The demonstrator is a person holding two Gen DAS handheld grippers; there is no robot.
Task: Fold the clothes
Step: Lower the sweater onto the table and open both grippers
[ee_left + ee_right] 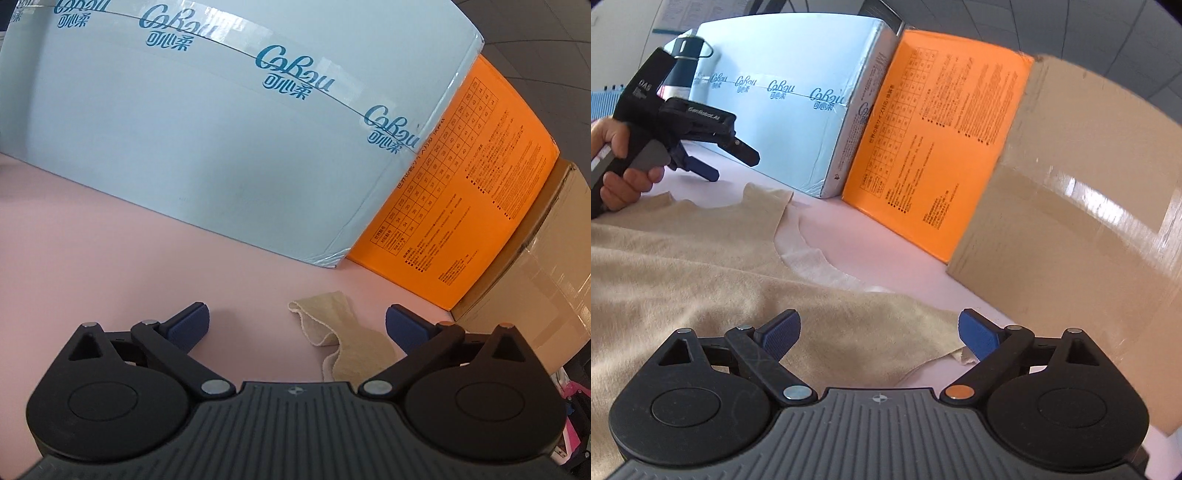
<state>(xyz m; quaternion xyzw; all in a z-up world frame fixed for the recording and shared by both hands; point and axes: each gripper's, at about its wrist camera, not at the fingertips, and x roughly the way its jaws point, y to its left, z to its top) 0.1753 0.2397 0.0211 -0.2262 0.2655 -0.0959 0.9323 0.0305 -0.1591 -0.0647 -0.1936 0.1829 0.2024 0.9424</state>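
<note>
Pink tabletop [916,258] backed, left to right, by pale blue carton [783,110], orange box [934,147], brown cardboard box [1071,221]. Beige garment [701,266] spread flat across left and centre. Left gripper [297,325] spread wide, empty, above a garment corner. Right gripper [879,332] likewise wide open, empty, over garment's edge.

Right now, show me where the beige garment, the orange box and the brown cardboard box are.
beige garment [701,266]: right wrist view, on the flat middle of the cloth.
orange box [942,140]: right wrist view, on its printed face.
brown cardboard box [1071,229]: right wrist view, on its taped front.
</note>
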